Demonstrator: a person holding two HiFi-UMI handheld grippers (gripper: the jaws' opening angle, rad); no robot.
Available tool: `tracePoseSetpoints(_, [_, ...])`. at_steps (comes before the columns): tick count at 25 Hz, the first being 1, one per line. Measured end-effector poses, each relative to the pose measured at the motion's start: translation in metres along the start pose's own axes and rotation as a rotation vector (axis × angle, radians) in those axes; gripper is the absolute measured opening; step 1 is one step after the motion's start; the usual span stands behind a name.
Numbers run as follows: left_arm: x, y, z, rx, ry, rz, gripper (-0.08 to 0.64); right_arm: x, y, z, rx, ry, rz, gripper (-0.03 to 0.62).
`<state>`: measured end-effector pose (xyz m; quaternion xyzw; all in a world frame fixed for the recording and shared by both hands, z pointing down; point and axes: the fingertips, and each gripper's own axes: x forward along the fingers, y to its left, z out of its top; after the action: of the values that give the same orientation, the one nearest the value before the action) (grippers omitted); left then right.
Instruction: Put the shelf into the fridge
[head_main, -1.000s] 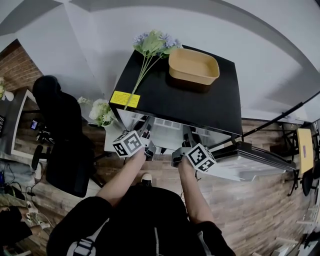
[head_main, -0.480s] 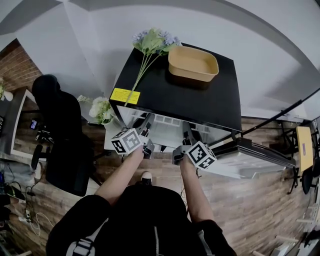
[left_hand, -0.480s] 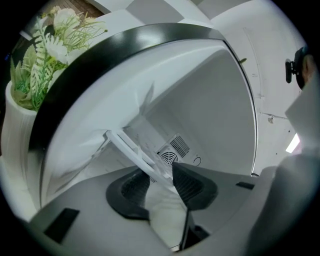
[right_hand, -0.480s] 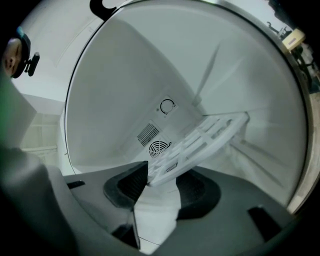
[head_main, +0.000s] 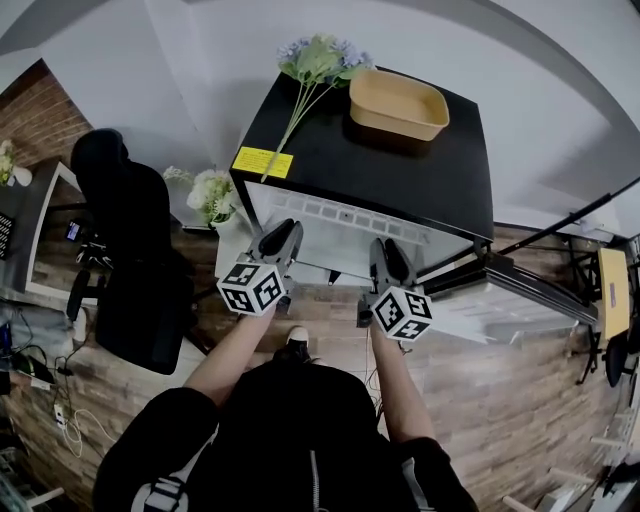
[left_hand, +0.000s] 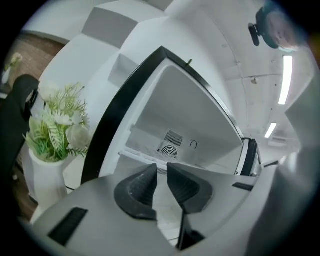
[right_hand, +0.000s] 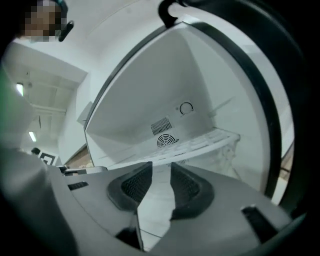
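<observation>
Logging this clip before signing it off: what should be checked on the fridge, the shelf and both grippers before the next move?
1. Fridge door swung open: ok.
2. Shelf lying across the compartment: ok.
3. Shelf pushed fully home: cannot tell.
4. Left gripper free: its jaws have just been closing, a narrow gap shows, nothing between them: ok.
5. Right gripper free: its jaws have just been closing, a gap shows, nothing between them: ok.
6. Tray and flowers on the fridge top, clear of the opening: ok.
</observation>
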<state>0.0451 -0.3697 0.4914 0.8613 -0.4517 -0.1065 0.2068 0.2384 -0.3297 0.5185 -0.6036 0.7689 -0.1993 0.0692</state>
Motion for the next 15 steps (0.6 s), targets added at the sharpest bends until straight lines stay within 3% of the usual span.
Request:
tracePoseSetpoints(4, [-0.009,-0.009,-0.001,0.161,0.043,0.004,0.050,-0.016,0.013,0.004,-0.152,-0.017,-0.004,0.029])
tracePoseSetpoints(6, [-0.014,-0.013,-0.003,0.216,0.064,0.005,0.045,-0.023,0.018,0.006,-0.195,-0.019,-0.002,0.009])
tracePoseSetpoints(15, [-0.027,-0.025,-0.010,0.301,0.091,-0.003,0.043,-0.048,0.013,-0.002,-0.212,-0.003,-0.019,0.009])
